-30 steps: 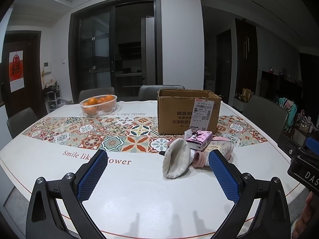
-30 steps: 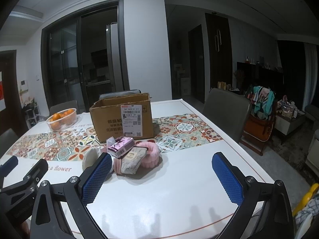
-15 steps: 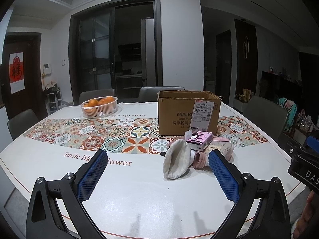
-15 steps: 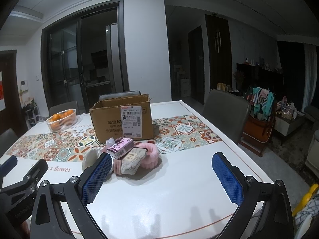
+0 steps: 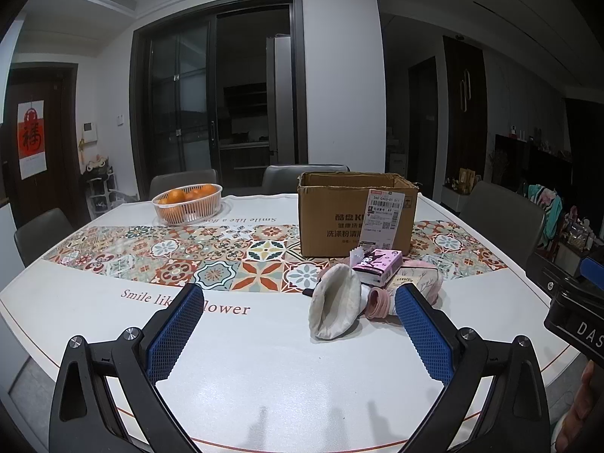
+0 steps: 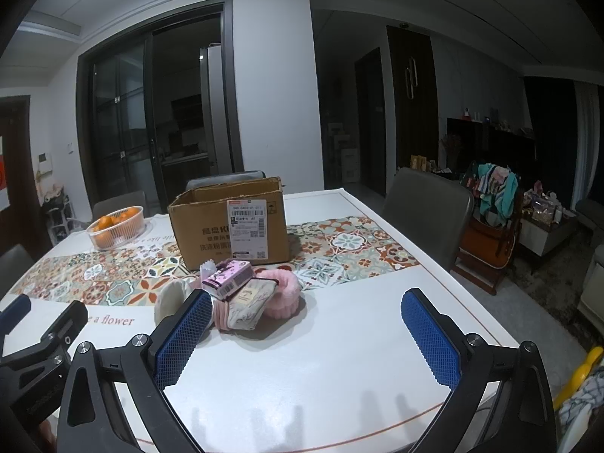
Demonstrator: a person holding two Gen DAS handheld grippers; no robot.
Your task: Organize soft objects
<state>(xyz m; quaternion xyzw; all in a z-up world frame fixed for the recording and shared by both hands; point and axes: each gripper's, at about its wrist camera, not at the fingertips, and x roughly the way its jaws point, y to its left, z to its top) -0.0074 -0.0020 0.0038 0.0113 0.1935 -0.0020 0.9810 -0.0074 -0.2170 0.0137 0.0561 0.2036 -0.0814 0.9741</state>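
I see both grippers, left gripper point(image 5: 298, 305) and right gripper point(image 6: 305, 311), with jaws spread wide, gripping nothing, above the table point(image 5: 264, 370). Soft pile point(image 6: 245, 298) lies just before the open cardboard box point(image 6: 230, 226); pink tissue pack point(image 5: 377, 267) on top.

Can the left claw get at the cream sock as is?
Probably yes. The left claw is open, the cream sock lies just ahead at the pile's near edge, with bare table between.

Left hand-held gripper point(image 5: 298, 326), right hand-held gripper point(image 6: 306, 332): black frames, blue textured pads, silver screws.
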